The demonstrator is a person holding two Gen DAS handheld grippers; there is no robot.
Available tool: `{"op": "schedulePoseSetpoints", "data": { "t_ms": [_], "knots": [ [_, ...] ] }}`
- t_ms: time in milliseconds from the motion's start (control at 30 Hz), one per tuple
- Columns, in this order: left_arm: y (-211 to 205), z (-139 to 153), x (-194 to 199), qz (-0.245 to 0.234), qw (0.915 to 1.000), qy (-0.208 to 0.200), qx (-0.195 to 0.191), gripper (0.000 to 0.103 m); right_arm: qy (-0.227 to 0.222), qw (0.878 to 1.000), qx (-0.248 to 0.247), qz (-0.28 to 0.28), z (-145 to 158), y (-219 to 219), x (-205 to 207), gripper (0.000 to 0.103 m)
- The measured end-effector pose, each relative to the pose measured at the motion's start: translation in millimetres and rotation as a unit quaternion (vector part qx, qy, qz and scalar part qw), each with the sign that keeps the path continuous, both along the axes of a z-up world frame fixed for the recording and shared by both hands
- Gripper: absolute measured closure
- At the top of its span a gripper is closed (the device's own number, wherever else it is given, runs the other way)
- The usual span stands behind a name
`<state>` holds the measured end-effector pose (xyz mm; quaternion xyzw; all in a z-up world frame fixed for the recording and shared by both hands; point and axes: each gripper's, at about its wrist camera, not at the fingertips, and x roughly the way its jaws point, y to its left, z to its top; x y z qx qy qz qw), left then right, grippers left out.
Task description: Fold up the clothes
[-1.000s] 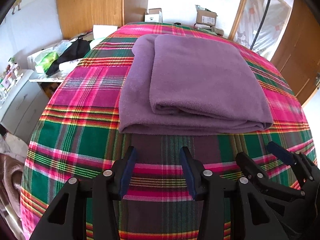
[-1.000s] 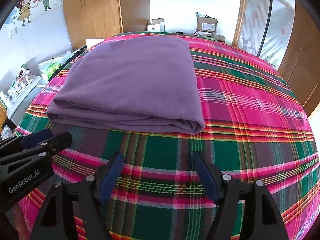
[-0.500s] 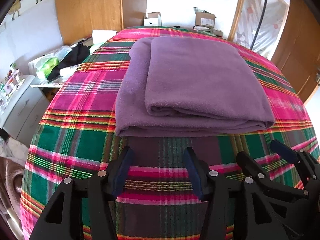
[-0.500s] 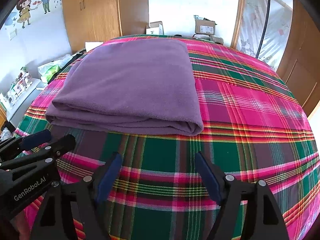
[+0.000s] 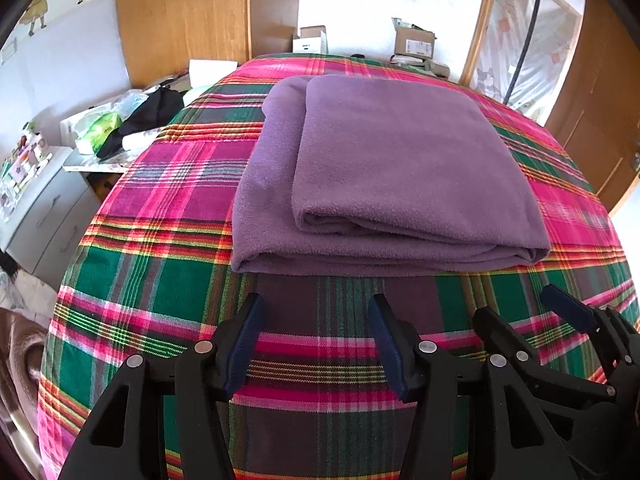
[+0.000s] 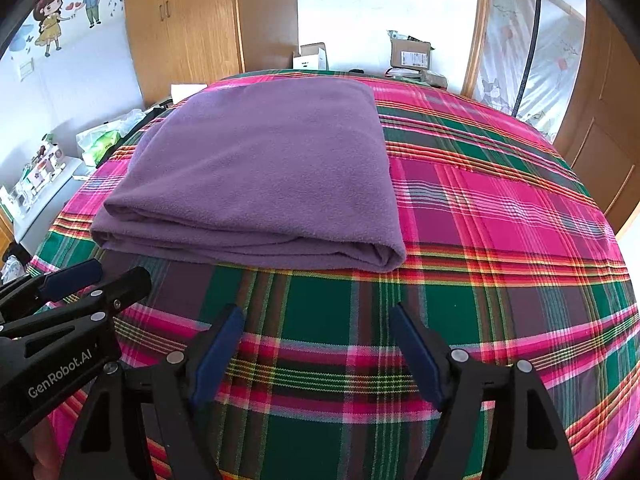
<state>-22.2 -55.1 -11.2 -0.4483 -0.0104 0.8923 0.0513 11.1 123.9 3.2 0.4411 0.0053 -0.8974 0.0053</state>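
**Folded purple garment on a plaid bed, both grippers empty**

While both grippers hover above the near part of the bed, the purple fleece garment (image 5: 404, 176) lies folded into a flat rectangle ahead of the fingertips, resting on the plaid bedcover (image 5: 152, 292). Left gripper (image 5: 316, 320): jaws spread apart, with only bedcover showing between the blue pads (image 5: 244, 344); the garment's near folded edge lies just beyond the fingertips, apart from them. At that edge several stacked layers are visible, and a lower layer juts out past the upper fold on the side of the left finger. Right gripper (image 6: 316, 320): jaws likewise standing apart and empty, with plaid cloth between the fingers; the garment (image 6: 264, 168) lies ahead and toward the left finger, its rounded near corner roughly in line with the right finger. The grippers are just beside each other: the left one appears at the lower left edge of the right wrist view, and the right gripper (image 5: 532, 312) appears at the lower right of the left wrist view. Beyond the garment stand a wooden wardrobe (image 6: 188, 24) and cardboard boxes (image 6: 412, 54); off to the left-finger side, a cluttered white drawer unit (image 5: 44, 208).
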Motion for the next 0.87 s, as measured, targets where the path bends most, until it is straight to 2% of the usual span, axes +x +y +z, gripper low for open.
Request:
{"op": "schedulePoseSetpoints", "data": {
  "t_ms": [867],
  "knots": [
    [-1.9, 0.0, -1.9, -0.001, 1.0000, 0.007, -0.001, 0.047, 0.000, 1.000, -0.001, 0.000, 1.1, -0.8, 0.0, 0.026]
  ]
}}
